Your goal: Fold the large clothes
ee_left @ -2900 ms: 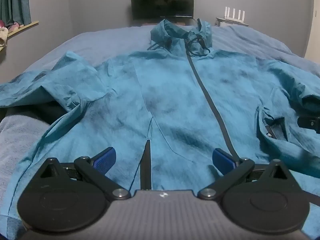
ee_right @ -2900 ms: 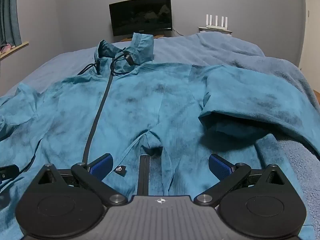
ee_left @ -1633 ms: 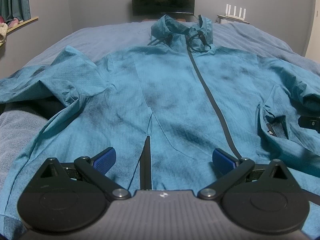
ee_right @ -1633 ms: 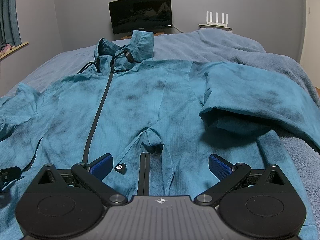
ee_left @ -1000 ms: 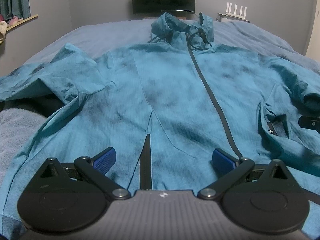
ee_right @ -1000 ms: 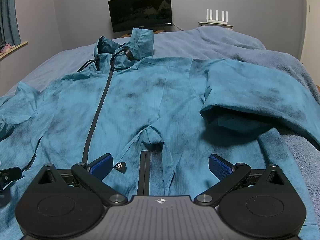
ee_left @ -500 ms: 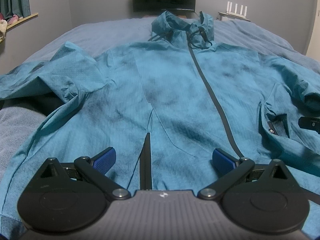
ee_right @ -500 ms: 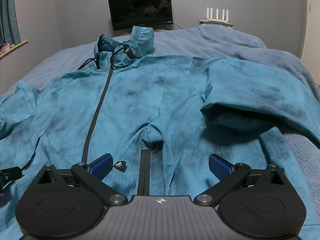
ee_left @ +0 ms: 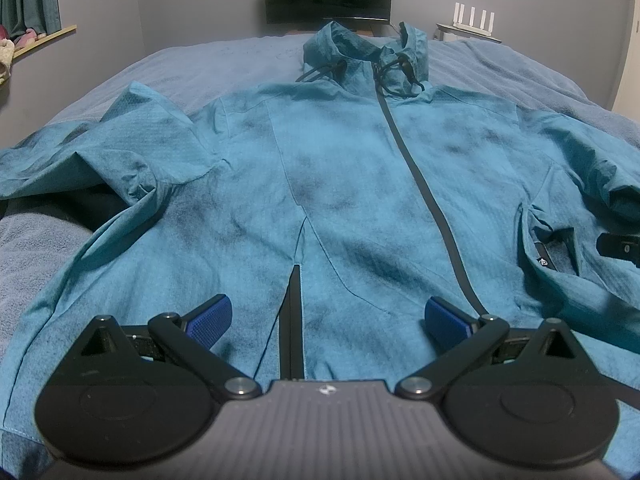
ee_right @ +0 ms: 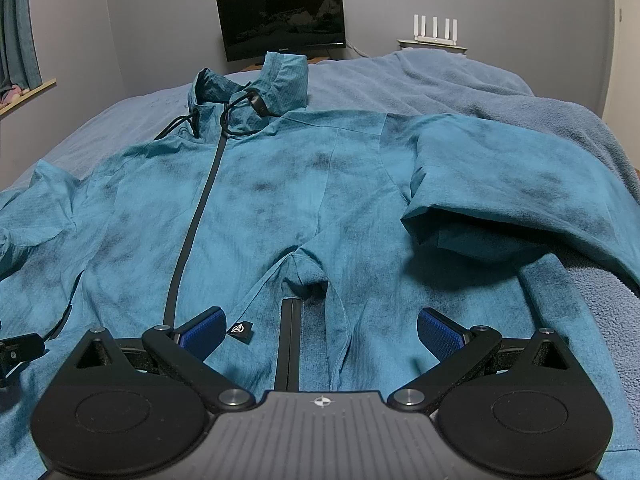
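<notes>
A teal zip-up jacket lies face up and spread out on the bed, hood at the far end. Its dark zipper is closed. My left gripper hovers open over the left side of the hem, nothing between its blue pads. My right gripper is open over the jacket near the right side of the hem, beside a small logo tag. The left sleeve and right sleeve are bunched outward. Each view shows part of the other gripper at its edge.
The bed is covered in a blue-grey blanket, rumpled on the right. Behind it stand a dark monitor and a white router against the wall. A curtain and window sill are at the left.
Both grippers have edged slightly forward over the hem. The jaws stay open and the jacket has not moved.
</notes>
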